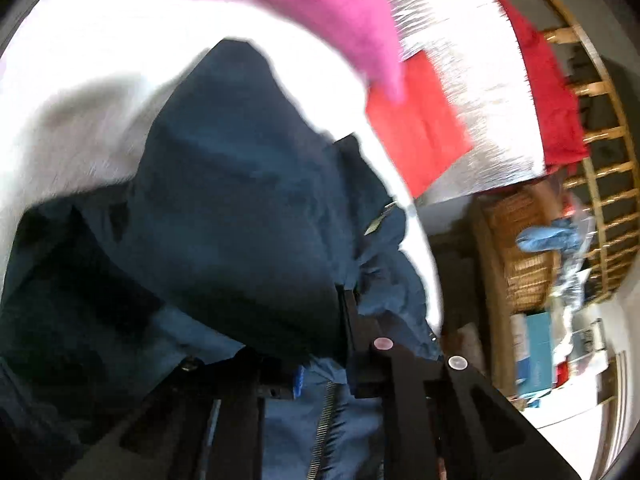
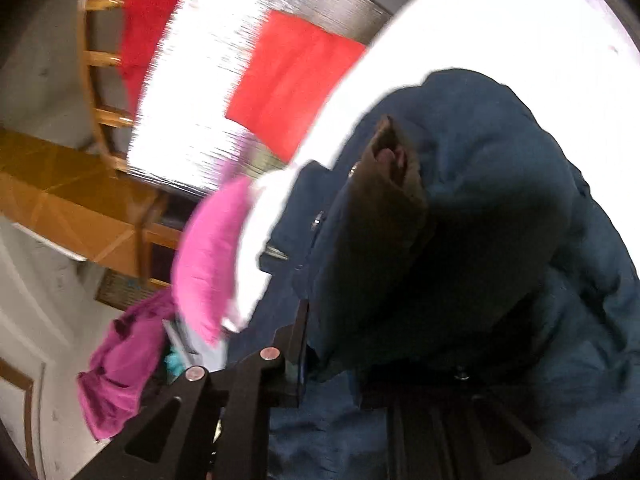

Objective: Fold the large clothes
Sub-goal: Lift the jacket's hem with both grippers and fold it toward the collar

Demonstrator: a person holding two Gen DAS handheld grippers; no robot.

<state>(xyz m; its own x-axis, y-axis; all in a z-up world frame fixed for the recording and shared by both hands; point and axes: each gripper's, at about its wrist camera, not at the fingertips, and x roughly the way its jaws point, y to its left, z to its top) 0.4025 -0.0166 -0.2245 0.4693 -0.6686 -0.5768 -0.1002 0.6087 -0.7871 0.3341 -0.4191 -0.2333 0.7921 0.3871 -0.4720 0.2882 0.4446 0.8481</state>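
A large dark navy jacket (image 1: 240, 200) lies bunched on a white surface (image 1: 60, 80) and fills most of both views. Its zipper (image 1: 326, 420) runs down between the left gripper's black fingers. My left gripper (image 1: 316, 360) is shut on a fold of the jacket; one finger (image 1: 348, 320) shows and cloth covers the other. In the right wrist view the jacket (image 2: 480, 208) shows a brown lining (image 2: 392, 188) at an opening. My right gripper (image 2: 344, 368) is shut on the jacket's edge, with one finger (image 2: 300, 340) visible and the other buried in the cloth.
A pink garment (image 1: 340, 12) and a folded red cloth (image 1: 416, 128) lie beyond the jacket on a silvery surface (image 1: 472, 60). A red garment (image 1: 552, 92) hangs by a wooden railing (image 1: 600, 184), above a wicker basket (image 1: 520, 248). A magenta garment (image 2: 120, 364) hangs off the left edge.
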